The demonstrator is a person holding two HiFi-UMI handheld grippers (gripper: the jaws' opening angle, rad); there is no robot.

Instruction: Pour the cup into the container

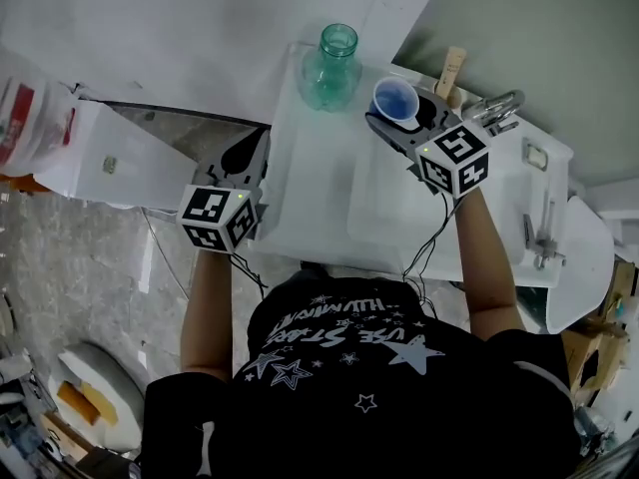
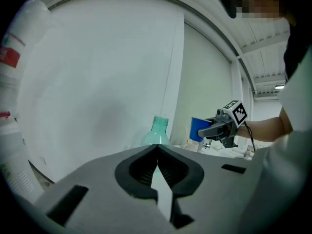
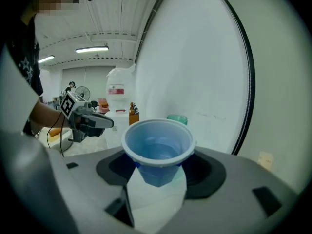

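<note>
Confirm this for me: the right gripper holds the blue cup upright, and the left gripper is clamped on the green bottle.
Not right. The left gripper holds nothing: the left gripper view shows its jaws together and empty, with the green bottle standing apart beyond them, on the white counter. The rest holds: the right gripper holds the blue cup upright.

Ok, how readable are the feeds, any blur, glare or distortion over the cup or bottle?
Head view: sharp, evenly lit, white counter bright but not washed out; translucent green plastic bottle clear. Left gripper view: strong fisheye bending with dark corners, bottle soft and pale against the white wall. Right gripper view: same fisheye, blue plastic cup sharp, bottle behind it mostly hidden.
</note>
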